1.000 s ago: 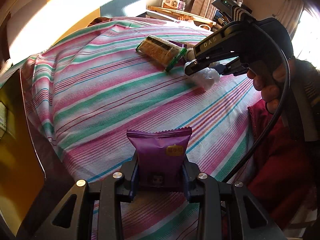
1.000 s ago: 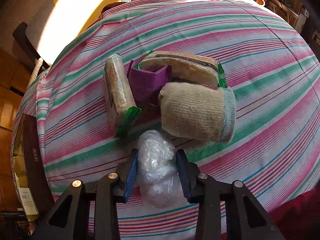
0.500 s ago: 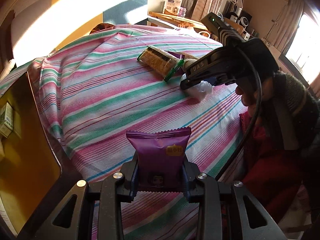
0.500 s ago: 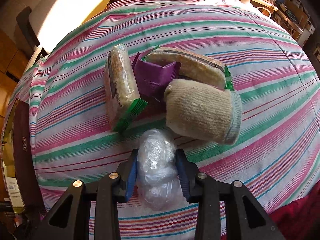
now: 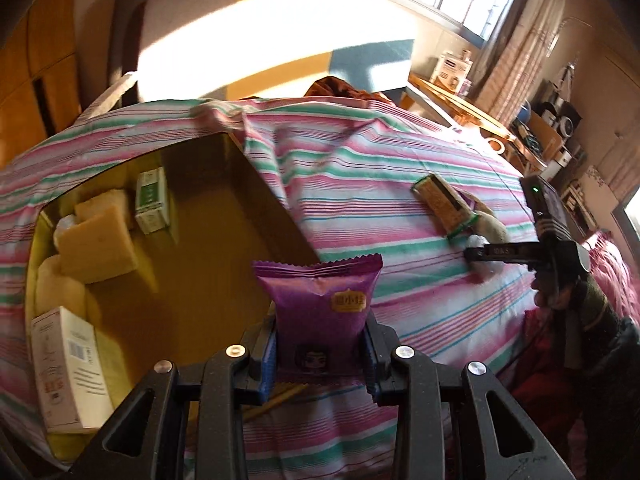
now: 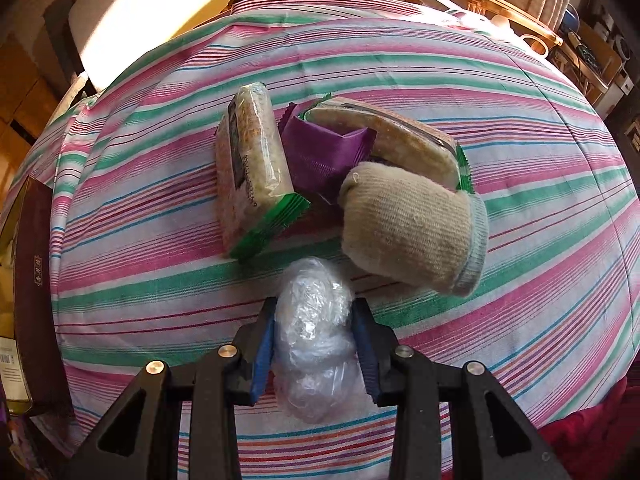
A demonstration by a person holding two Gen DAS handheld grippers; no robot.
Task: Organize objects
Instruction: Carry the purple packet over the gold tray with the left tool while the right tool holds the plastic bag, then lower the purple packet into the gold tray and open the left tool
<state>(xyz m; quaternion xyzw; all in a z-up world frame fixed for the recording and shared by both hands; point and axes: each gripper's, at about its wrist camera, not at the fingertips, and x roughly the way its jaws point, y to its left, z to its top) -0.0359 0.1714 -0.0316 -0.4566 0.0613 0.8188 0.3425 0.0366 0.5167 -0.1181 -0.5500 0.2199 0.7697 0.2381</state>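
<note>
My left gripper is shut on a purple snack packet and holds it upright beside the right rim of an open cardboard box. The box holds yellow sponges, a green-and-white carton and a white carton. My right gripper is shut on a crumpled clear plastic bag resting on the striped cloth. Just beyond it lie two cracker packs, a purple packet and a beige rolled sock. The right gripper also shows in the left wrist view.
The striped cloth covers the whole surface. The box's dark edge sits at the far left of the right wrist view. A chair stands behind the box. A cluttered desk is at the back right.
My left gripper has swung left with the purple packet, bringing the open box into full view. My right gripper stays shut on the plastic bag, having drawn back slightly.
</note>
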